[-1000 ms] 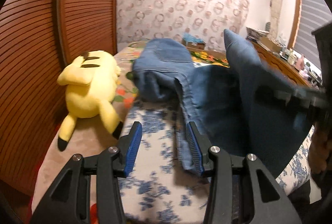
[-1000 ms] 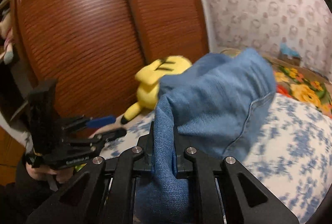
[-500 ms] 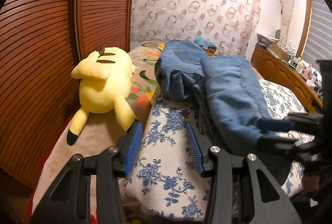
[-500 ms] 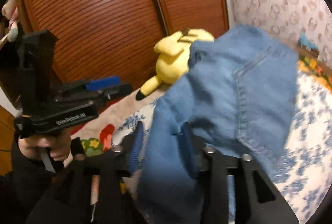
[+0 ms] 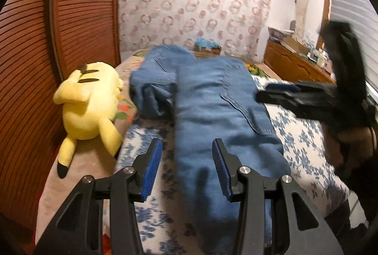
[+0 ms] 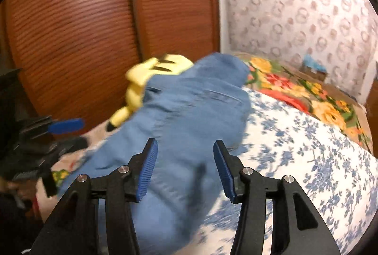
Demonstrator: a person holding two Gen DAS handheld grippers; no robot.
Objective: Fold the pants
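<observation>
Blue denim pants (image 5: 219, 113) lie folded lengthwise on the floral bedspread (image 5: 304, 148), waistband end bunched at the far side. They also show in the right wrist view (image 6: 189, 127). My left gripper (image 5: 186, 160) is open and empty, hovering above the near end of the pants. My right gripper (image 6: 183, 160) is open and empty, just above the pants. The right gripper shows blurred at the right of the left wrist view (image 5: 283, 94); the left gripper shows at the left of the right wrist view (image 6: 59, 129).
A yellow plush toy (image 5: 89, 99) lies on the bed left of the pants, by the slatted wooden wardrobe doors (image 5: 30, 66). A flowered blanket (image 6: 295, 94) covers the far part of the bed. A wooden dresser (image 5: 297, 66) stands at the right.
My right gripper has let go of the pant leg it carried over and opened; the leg now lies on top of the other. The left gripper stayed open.
</observation>
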